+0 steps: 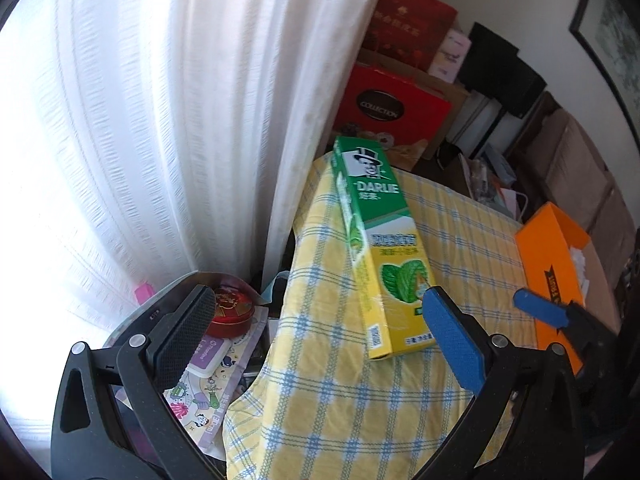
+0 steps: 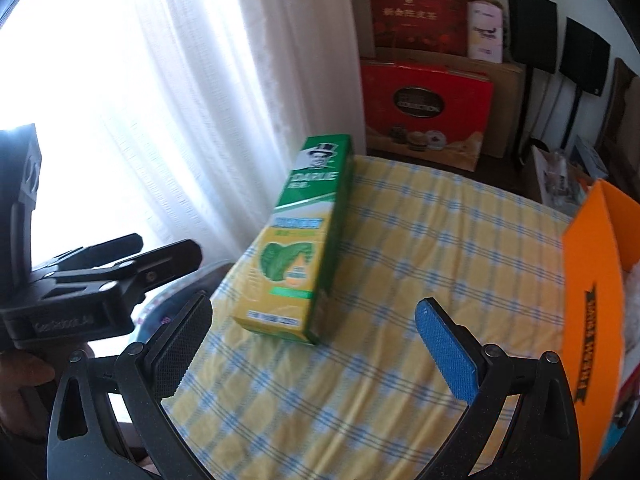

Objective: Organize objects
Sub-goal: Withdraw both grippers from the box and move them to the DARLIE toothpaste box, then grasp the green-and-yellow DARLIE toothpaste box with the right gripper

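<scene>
While both tools hang above the desk (image 1: 320, 400) with its yellow-and-blue checked cloth, each is spread wide and grips nothing. The left gripper (image 1: 320, 336) has one black pad out over the clutter beside the desk, above a red round tin (image 1: 232, 312), and its blue pad right at the near corner of the Darlie toothpaste box (image 1: 380, 240); actual contact cannot be judged. That box lies flat on the cloth, green end pointing away toward the white curtain (image 1: 160, 120) and the red gift boxes (image 1: 392, 108). From the right wrist view, the right gripper (image 2: 316, 344) is likewise released, and the toothpaste box (image 2: 300, 240) lies just beyond the gap between its pads, apart from both. An orange box (image 2: 592, 300) stands at the desk edge on the far side of the blue pad from the toothpaste box.
</scene>
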A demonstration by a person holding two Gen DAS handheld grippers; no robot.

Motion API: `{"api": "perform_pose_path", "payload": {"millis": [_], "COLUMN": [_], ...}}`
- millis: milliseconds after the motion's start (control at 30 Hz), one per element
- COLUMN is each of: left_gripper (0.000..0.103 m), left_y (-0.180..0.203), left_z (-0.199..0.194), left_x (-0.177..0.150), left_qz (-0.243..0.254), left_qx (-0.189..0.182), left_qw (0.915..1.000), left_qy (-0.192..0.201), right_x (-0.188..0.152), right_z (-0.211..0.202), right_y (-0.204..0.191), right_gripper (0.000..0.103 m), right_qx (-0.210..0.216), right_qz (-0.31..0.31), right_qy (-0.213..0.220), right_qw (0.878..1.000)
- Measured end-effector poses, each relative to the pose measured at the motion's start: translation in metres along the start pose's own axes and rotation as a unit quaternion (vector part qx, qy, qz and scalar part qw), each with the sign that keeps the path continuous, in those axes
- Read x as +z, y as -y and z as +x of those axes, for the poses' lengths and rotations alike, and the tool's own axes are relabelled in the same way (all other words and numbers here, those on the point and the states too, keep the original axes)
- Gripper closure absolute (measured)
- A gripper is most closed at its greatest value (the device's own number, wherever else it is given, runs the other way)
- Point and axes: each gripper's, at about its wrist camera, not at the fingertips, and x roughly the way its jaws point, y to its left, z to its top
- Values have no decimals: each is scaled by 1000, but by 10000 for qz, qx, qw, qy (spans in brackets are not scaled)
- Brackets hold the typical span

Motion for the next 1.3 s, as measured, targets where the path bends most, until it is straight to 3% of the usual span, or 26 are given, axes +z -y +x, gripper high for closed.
{"api": "perform_pose_path", "payload": {"millis": [167, 400, 500, 633, 700, 900, 1100, 1300], "left_gripper": [0, 0, 0, 0, 0, 0, 0, 1], "left_y": [-16, -34, -39, -37, -34, -20, -4, 9], "left_z": [3, 7, 11, 16, 18, 28, 46, 66], "left_x": [-1, -8, -10, -12, -13, -19, -23, -27], "left_qz": [-192, -356, -450, -489, -492, -623, -1046, -1280], "left_qx": [-51, -4, -41, -130, -195, -653, -1418, -1784], "left_qw": [9998, 9993, 9988, 9983, 9981, 9945, 9811, 9696], "left_qy": [-25, -129, -202, -284, -327, -525, -804, -1080], "right_x": [-3, -5, -4, -8, -12, -14, -27, -39], "right_z": [18, 42, 53, 65, 65, 53, 35, 16], "right_y": [-10, -22, -21, -19, -17, 1, 19, 28], "right_gripper": [3, 9, 14, 32, 36, 40, 41, 41], "right_qx": [169, -41, -158, -266, -230, 40, 492, 847], "right_qz": [178, 122, 195, 194, 225, 457, 760, 1025], "right_qy": [-23, 4, -64, -234, -258, -315, -459, -511], "right_qw": [9997, 9999, 9997, 9992, 9991, 9985, 9948, 9898]}}
